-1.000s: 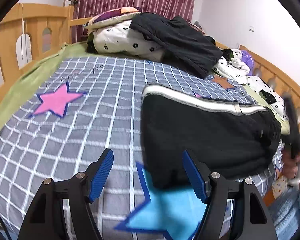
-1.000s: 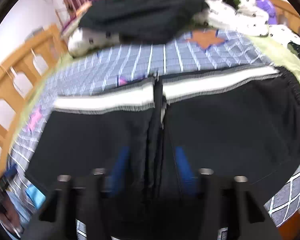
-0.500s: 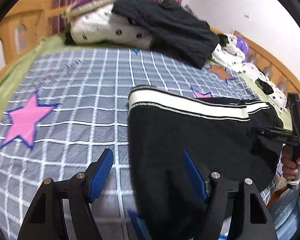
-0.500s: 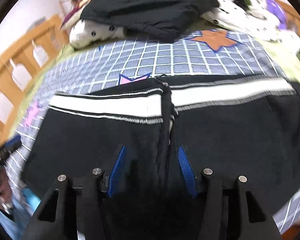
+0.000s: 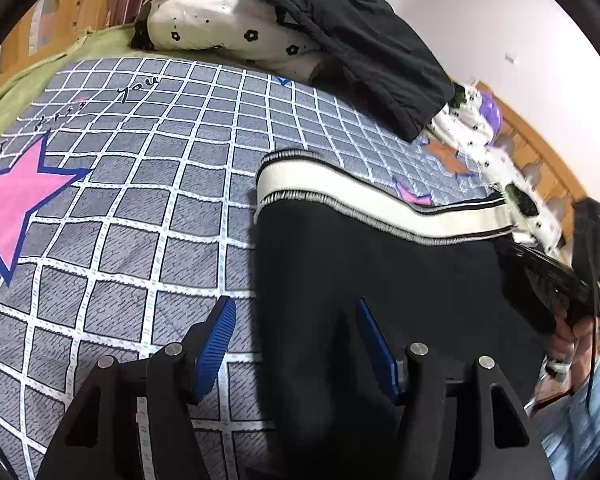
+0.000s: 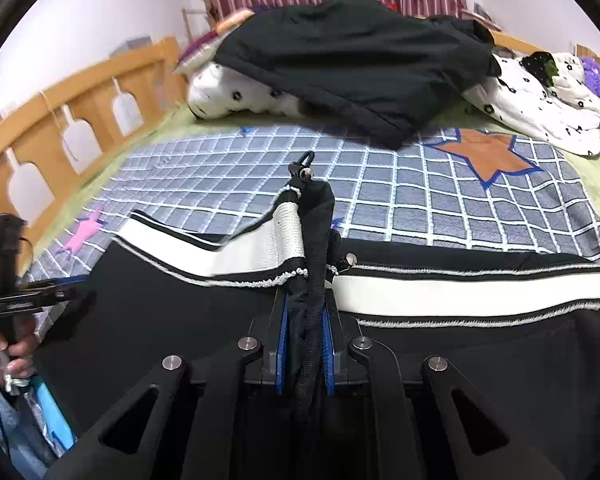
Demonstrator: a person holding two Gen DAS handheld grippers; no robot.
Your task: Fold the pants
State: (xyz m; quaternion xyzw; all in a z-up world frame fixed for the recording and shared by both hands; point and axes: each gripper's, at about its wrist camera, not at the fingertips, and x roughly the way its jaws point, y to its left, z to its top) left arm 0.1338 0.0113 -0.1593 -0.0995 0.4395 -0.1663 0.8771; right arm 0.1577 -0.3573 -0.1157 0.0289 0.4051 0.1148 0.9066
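Right gripper (image 6: 303,344): clamped on a bunched fold of the black pants (image 6: 148,320) at the middle, jaws just closed in on the fabric; blue pads (image 6: 281,344) press it from both sides.
Left gripper (image 5: 292,344): jaws apart, have just been narrowing; the left edge of the pants (image 5: 380,280) lies between the blue pads (image 5: 216,340), not pinched.
Pants: black, white striped band (image 6: 460,292) along the far edge, spread flat on the bed near the front; band lifted and puckered where the right gripper holds it.
Bedcover (image 5: 140,184): grey grid sheet with pink star (image 5: 12,200) at left, orange star (image 6: 488,152) far right.
Far end of bed: black garment (image 6: 340,72) draped over white flowered bedding (image 5: 228,28).
Bed rail (image 6: 60,120): wooden, along the left side.
Person's hand (image 6: 14,352): grips the left gripper's handle, seen at left edge in the right wrist view.
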